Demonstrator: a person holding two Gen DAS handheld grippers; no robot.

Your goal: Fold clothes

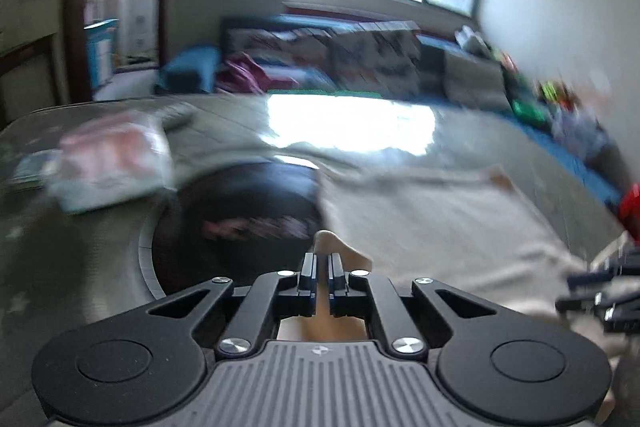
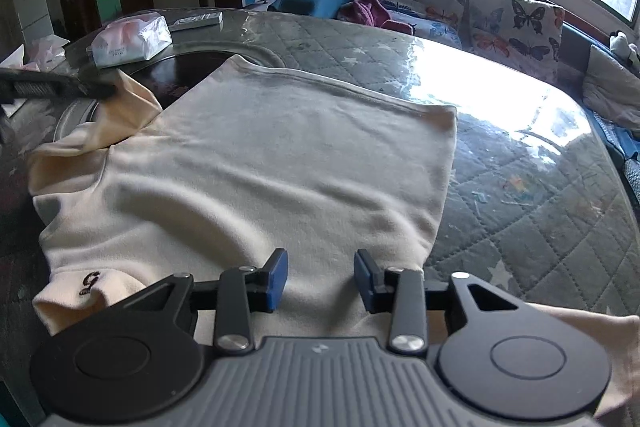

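A cream shirt (image 2: 280, 155) lies spread flat on the quilted, glass-topped table (image 2: 512, 195), with a small dark embroidered mark near its left front corner. My left gripper (image 1: 322, 267) is shut on a fold of the shirt's sleeve (image 1: 326, 241), which sticks up between the pads. From the right wrist view, the left gripper (image 2: 60, 87) holds that sleeve (image 2: 128, 103) lifted off the shirt's far left side. My right gripper (image 2: 321, 269) stands open just over the near edge of the shirt, with cloth below it and nothing pinched. The left wrist view is heavily blurred.
A tissue pack (image 2: 132, 39) and a remote (image 2: 196, 20) lie at the table's far left, beside a dark round inset (image 2: 188, 71). A sofa with butterfly cushions (image 2: 512, 23) runs behind the table under the window. The table's right half is bare.
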